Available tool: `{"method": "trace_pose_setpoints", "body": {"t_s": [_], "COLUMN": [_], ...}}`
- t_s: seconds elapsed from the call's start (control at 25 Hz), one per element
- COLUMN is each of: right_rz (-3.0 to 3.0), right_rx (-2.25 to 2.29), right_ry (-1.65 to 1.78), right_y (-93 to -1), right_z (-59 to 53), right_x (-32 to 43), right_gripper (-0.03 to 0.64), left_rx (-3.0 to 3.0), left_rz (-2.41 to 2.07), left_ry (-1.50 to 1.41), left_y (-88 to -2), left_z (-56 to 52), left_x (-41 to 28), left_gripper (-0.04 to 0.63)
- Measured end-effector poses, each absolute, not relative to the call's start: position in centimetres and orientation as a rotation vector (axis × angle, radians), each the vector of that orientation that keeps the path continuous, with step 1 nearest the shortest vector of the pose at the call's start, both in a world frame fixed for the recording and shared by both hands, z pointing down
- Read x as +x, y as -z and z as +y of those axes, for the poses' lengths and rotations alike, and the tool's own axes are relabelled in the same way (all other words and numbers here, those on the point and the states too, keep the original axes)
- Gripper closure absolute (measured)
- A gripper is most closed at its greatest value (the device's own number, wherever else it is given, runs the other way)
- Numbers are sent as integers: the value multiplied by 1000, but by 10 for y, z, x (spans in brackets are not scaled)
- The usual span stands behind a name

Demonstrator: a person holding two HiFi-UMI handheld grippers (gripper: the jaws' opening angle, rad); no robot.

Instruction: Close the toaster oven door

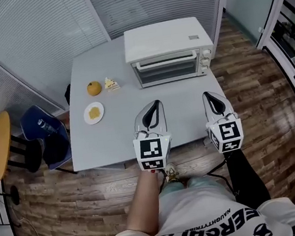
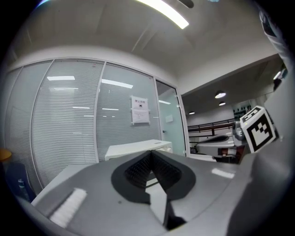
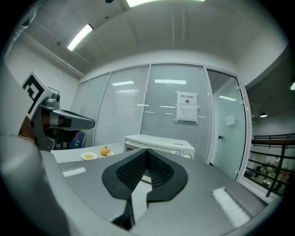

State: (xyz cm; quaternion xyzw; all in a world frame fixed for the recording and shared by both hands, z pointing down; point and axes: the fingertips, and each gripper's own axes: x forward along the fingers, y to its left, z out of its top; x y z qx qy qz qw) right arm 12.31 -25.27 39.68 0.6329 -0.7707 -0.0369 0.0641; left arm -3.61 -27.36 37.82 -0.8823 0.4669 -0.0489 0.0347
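Note:
A white toaster oven (image 1: 166,51) stands at the back of the grey table (image 1: 112,142), its glass door (image 1: 165,70) upright against the front. My left gripper (image 1: 155,104) and right gripper (image 1: 208,95) hover side by side over the table's front half, both pointing at the oven and well short of it. Each is shut with nothing between its jaws. In the left gripper view the oven (image 2: 136,148) shows just beyond the closed jaw tips of the left gripper (image 2: 151,154). The right gripper view shows the oven (image 3: 159,142) behind the right gripper (image 3: 146,152).
An orange (image 1: 94,88), a small piece of cake (image 1: 111,84) and a plate with food (image 1: 94,113) lie on the table's left side. A blue chair (image 1: 46,138) and a yellow stool (image 1: 0,143) stand left of the table. Blinds cover the glass wall behind.

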Motion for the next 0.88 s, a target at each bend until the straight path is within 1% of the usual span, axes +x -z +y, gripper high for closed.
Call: {"method": "trace_pose_setpoints", "body": {"t_s": [0.36,0.88], "right_rz": [-2406,-2431], "right_rx": [1859,1828], "right_ry": [148,235], "right_y": [-396,-386], "right_z": [-191,-154], "right_x": [129,137], "right_gripper": [615,615], "left_rx": [-2659,-2628], "left_rz": [1514,1573], "left_ry": [167,160], "left_y": [-386,-381], "left_z": [-200,-167], "left_x": [-34,-32], "left_gripper": [543,543]}}
